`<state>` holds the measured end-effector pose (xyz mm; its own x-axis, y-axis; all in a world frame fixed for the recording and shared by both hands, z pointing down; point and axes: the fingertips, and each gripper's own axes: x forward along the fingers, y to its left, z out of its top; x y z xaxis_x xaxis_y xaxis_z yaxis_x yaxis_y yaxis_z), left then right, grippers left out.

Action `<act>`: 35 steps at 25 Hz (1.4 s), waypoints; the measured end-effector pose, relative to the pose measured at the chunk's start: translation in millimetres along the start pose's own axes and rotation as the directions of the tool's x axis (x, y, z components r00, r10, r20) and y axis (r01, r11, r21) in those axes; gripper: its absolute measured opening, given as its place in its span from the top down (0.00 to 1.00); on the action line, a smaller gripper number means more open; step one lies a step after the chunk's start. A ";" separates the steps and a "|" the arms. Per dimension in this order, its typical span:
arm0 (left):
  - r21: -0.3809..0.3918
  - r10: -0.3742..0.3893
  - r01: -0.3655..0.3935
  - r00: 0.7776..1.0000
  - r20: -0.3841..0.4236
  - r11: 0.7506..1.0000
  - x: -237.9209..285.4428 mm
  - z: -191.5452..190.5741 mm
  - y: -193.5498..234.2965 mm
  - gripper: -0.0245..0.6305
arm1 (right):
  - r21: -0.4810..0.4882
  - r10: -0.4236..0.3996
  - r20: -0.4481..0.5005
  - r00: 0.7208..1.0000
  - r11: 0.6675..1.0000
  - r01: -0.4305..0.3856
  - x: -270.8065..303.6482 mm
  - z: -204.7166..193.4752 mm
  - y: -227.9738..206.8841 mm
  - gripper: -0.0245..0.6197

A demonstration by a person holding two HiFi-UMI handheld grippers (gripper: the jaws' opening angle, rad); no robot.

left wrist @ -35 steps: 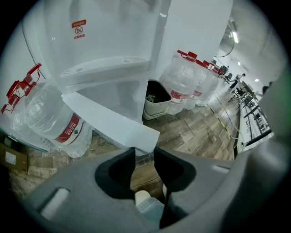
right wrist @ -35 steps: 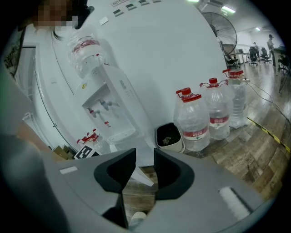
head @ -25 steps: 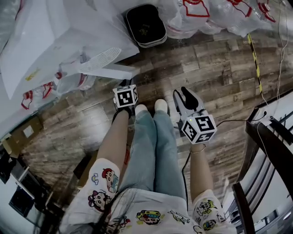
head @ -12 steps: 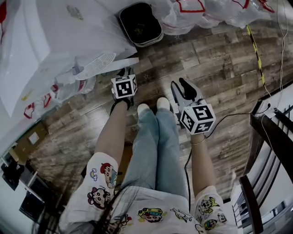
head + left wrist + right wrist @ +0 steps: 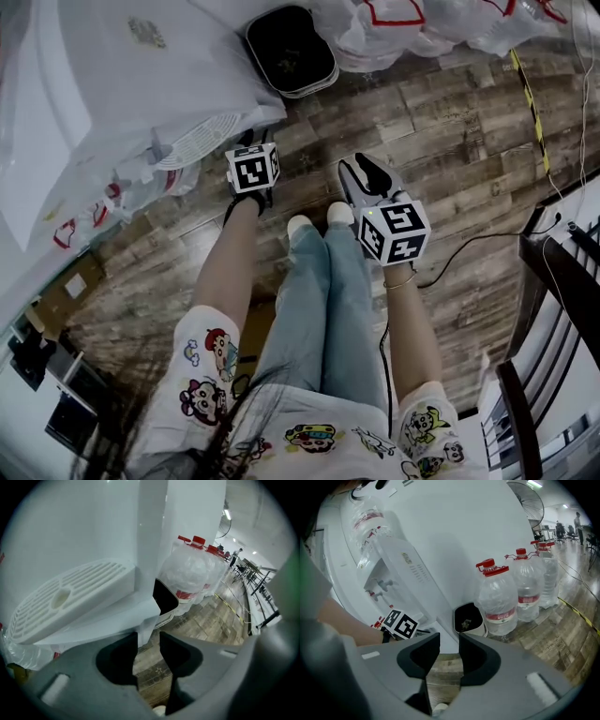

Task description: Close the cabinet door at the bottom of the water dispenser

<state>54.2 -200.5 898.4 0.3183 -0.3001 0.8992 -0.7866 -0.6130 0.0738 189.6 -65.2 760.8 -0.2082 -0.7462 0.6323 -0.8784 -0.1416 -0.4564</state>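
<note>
The white water dispenser (image 5: pixel 141 66) stands at the upper left of the head view. Its ribbed drip tray (image 5: pixel 197 141) juts out, and the bottom cabinet door (image 5: pixel 265 116) lies nearly against the body. My left gripper (image 5: pixel 248 148) is at the door's free edge. In the left gripper view that white door edge (image 5: pixel 143 630) sits between the jaws of the left gripper (image 5: pixel 149 639), which are opening; it is near the left pad, with a gap to the right one. My right gripper (image 5: pixel 361 173) hangs over the floor by the person's shoes, open and holding nothing (image 5: pixel 449 646).
A black bin (image 5: pixel 291 52) stands right of the dispenser, with several red-capped water bottles (image 5: pixel 499 597) beyond it. A dark chair frame (image 5: pixel 553 309) and a cable (image 5: pixel 469 248) are at the right. A cardboard box (image 5: pixel 61 281) lies at the left.
The door has swung in toward the dispenser, with my left gripper following its edge up the picture. My right gripper has drifted forward and a little left.
</note>
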 end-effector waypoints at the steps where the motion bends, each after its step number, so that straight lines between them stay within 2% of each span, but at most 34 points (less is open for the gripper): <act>1: 0.000 0.001 -0.001 1.000 0.002 1.000 1.4 1.0 1.0 0.74 | 0.000 0.001 -0.003 1.000 1.000 -0.001 1.8 -0.4 -0.1 0.77; 9: -0.005 0.007 -0.007 0.999 0.031 1.000 14.0 14.7 9.7 0.63 | 0.019 0.005 0.002 1.000 1.000 -0.006 9.2 -1.1 -6.0 0.77; 20: -0.022 0.008 -0.007 0.999 0.031 1.000 13.0 16.1 4.4 0.62 | 0.023 0.004 -0.001 1.000 1.000 -0.004 8.5 0.1 -12.0 0.77; 28: -0.009 -0.028 0.028 0.999 0.033 1.000 -20.2 17.9 -23.7 0.62 | 0.013 -0.009 0.008 1.000 1.000 0.009 -18.8 12.2 -6.7 0.77; 35: 0.005 -0.081 0.080 0.993 0.088 0.997 -78.7 30.8 -57.5 0.62 | -0.027 -0.025 0.023 0.999 0.999 0.025 -65.4 24.5 3.0 0.77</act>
<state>90.7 -164.2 810.1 0.4261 -0.3132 0.8487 -0.7556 -0.6392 0.1435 211.2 -32.8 702.7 -0.1767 -0.7570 0.6291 -0.8948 -0.1427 -0.4230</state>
